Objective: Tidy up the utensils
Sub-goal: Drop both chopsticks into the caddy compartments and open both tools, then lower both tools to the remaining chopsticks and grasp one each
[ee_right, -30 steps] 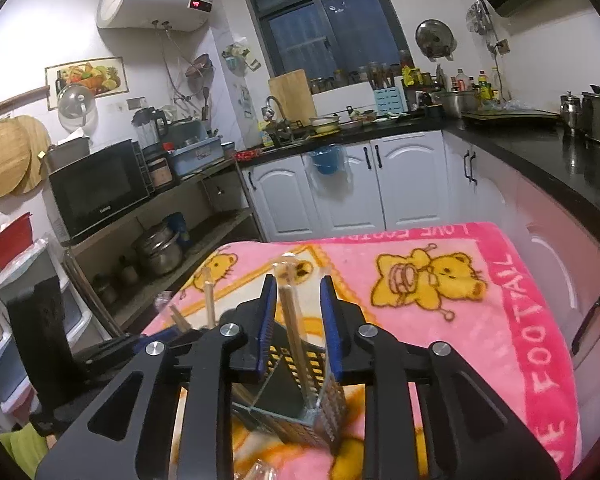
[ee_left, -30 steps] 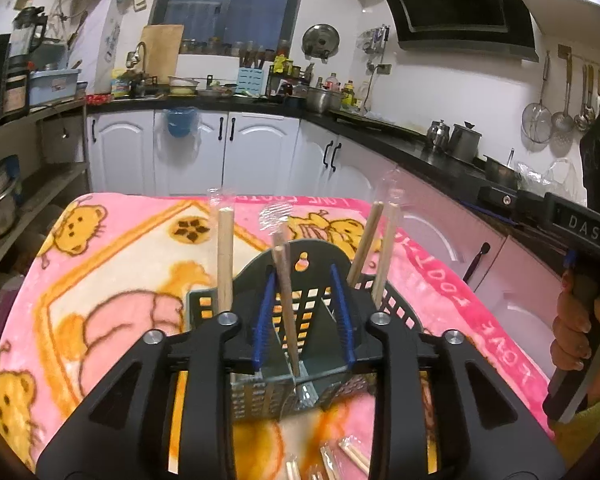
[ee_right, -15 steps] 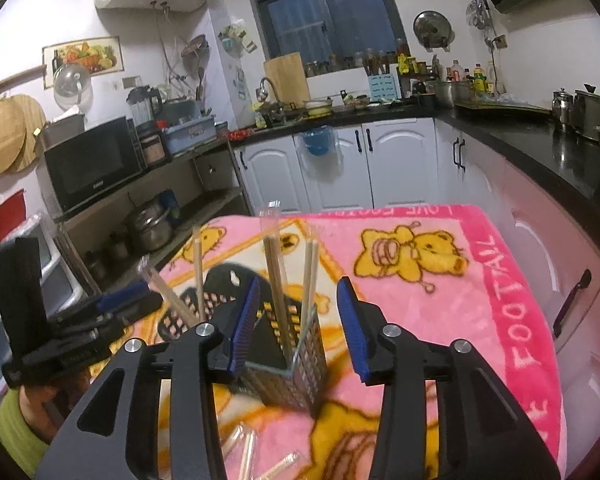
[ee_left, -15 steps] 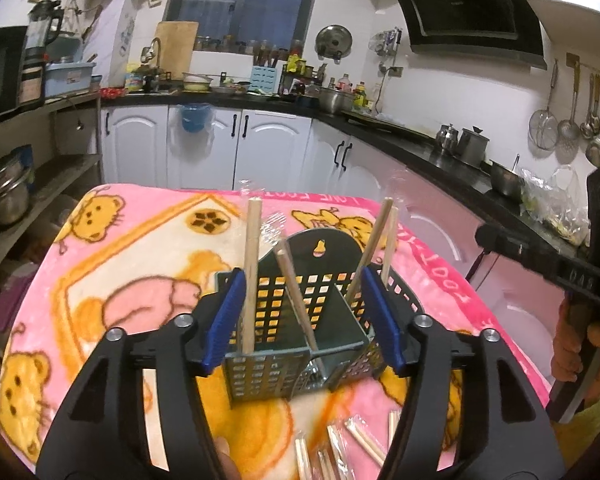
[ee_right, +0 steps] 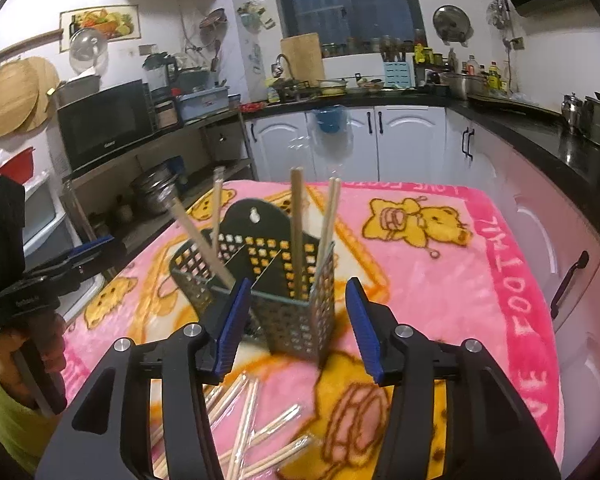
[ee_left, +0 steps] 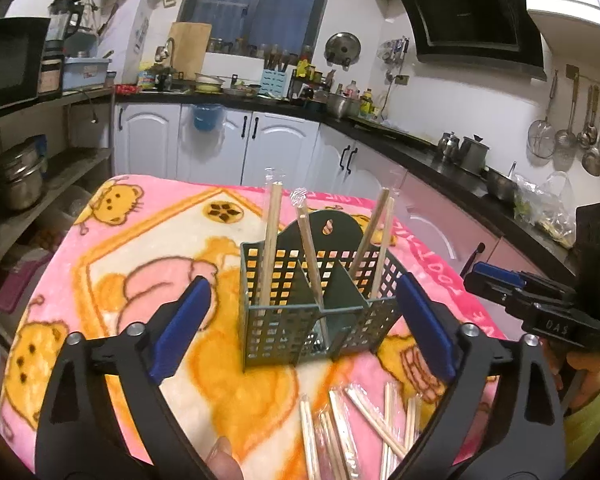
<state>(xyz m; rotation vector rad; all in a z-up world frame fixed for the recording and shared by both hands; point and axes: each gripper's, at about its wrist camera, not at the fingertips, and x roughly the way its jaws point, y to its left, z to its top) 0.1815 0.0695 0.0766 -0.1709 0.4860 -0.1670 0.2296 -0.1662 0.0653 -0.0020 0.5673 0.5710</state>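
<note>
A grey-green perforated utensil basket (ee_left: 284, 332) stands upright on the pink bear blanket (ee_left: 140, 240). Several wrapped wooden chopsticks (ee_left: 272, 240) lean inside its compartments. My left gripper (ee_left: 302, 284) is just short of the basket, its jaws opening wide and its blue pads (ee_left: 180, 320) clear of the basket's sides. In the right wrist view the basket (ee_right: 300, 328) shows a corner between the pads of my right gripper (ee_right: 298, 292). Its jaws are opening and touch nothing. Chopsticks (ee_right: 298, 220) stand in the basket. More wrapped chopsticks (ee_left: 340, 432) (ee_right: 252, 420) lie loose on the blanket below the grippers.
The blanket covers a table whose right edge (ee_right: 540, 320) runs along pale cabinets and a black counter (ee_left: 440, 168). Shelves with metal pots (ee_left: 16, 176) stand to the left. A person's hand (ee_right: 40, 344) holds the left gripper's handle.
Both grippers pulled back from the basket and their jaws spread. The chopstick each had between its pads now stands in the basket. The loose chopsticks on the blanket came into view.
</note>
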